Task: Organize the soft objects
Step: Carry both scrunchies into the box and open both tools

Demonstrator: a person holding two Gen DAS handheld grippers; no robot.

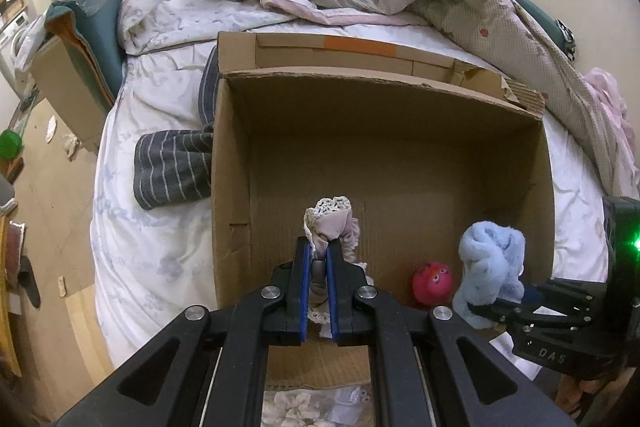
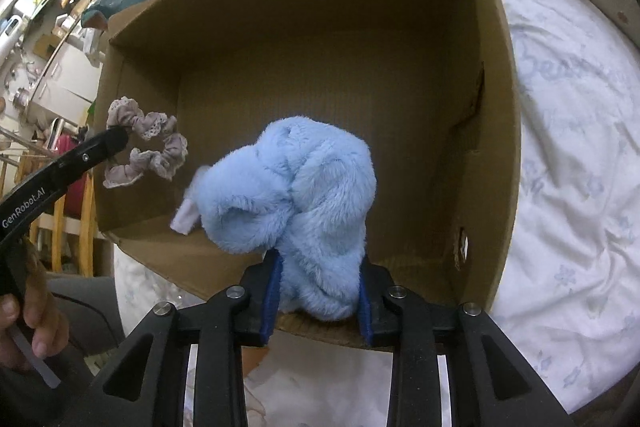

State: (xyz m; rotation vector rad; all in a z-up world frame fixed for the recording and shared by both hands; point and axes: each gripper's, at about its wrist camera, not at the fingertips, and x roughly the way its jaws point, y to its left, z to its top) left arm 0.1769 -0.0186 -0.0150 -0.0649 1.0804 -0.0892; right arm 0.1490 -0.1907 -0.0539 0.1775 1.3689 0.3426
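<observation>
**Two soft things over the box**

Both claws hold soft things over the open box [image 1: 380, 147] on the bed [image 1: 152, 227]. The step in hand looks like dropping them in.

The left claw [image 1: 319, 251] is pressed tight on a scrunchie [image 1: 332, 223]. In the left wrist view the scrunchie pokes up past the claw tips, low in the middle of the frame, with the box floor behind it. In the right wrist view it hangs at the left, right by the box's left wall.

The right claw [image 2: 320, 291] pinches a blue fluffy thing [image 2: 296, 203]. Its pads are partly spread, with the fluff squeezed between them. The fluffy thing fills the middle of that view, above the near edge of the box.

A pink toy [image 1: 434, 281] already sits in the box, low and right in the left wrist view.

Next, I think each claw should open so its thing falls inside. The scrunchie may need to go a bit more toward the middle first, so it does not catch on the wall.
</observation>
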